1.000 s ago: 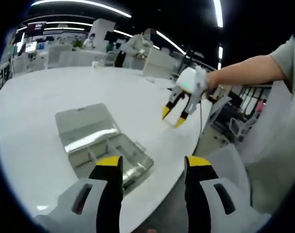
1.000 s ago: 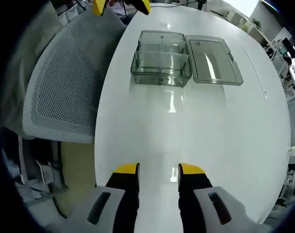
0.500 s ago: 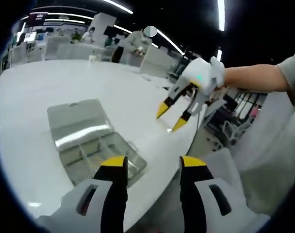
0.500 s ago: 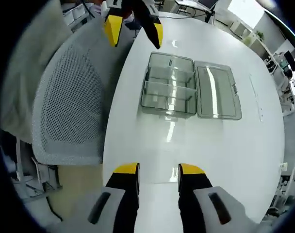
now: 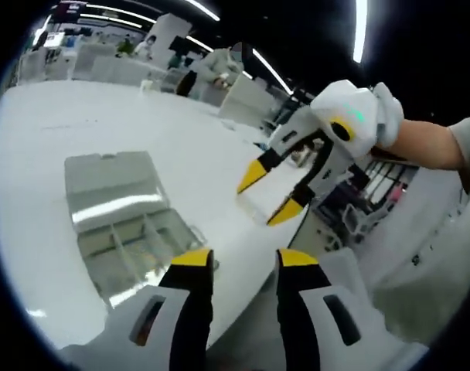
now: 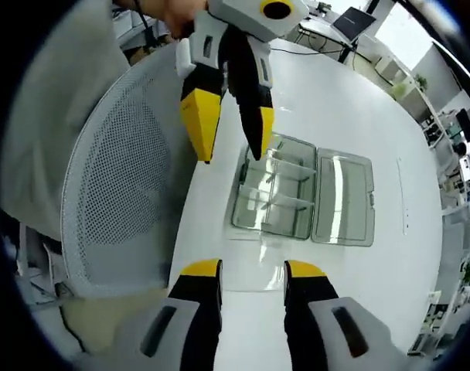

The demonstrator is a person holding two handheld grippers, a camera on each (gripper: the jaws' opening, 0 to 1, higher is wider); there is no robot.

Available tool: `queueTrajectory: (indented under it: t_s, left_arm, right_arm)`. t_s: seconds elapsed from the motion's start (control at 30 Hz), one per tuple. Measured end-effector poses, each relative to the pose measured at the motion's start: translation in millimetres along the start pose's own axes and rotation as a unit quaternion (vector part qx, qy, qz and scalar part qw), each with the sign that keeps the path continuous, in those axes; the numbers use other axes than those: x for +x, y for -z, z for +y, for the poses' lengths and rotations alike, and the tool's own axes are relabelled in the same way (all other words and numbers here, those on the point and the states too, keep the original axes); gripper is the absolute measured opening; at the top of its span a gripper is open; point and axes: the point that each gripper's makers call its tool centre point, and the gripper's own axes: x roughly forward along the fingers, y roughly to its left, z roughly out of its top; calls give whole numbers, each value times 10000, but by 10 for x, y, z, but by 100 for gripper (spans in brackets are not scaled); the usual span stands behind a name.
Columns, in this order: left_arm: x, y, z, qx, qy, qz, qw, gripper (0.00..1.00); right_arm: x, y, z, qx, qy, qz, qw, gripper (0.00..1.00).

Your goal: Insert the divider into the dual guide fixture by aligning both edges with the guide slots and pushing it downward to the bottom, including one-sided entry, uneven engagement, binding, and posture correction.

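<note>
Clear plastic compartment box (image 6: 275, 197) with its hinged lid (image 6: 345, 199) laid open lies on the round white table (image 6: 359, 100), ahead of both tools. Left gripper (image 6: 229, 124), yellow-tipped, hangs above the box's near-left edge, jaws parted and empty. Right gripper (image 6: 252, 270) sits lower and further back, jaws apart and empty too (the box's long side runs across its line of sight). Left looks nearer. I cannot pick out a loose divider.

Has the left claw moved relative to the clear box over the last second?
Yes. In the right gripper view the left claw has come in from the far edge and now hangs beside the clear box on the white table.
</note>
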Motion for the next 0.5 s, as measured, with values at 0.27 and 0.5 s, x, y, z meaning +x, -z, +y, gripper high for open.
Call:
queueTrajectory:
  t_s: [0.27,0.5]
  left_arm:
    - [-9,-49,22,-469,89,-181,9987,18]
    - [-30,-63,-7,-923,235,-352,9948,13]
  right_arm:
    - [-21,-280,32,-136,64,-144,9998,26]
    - [-53,-486,42,-222,150,-298,9992,26]
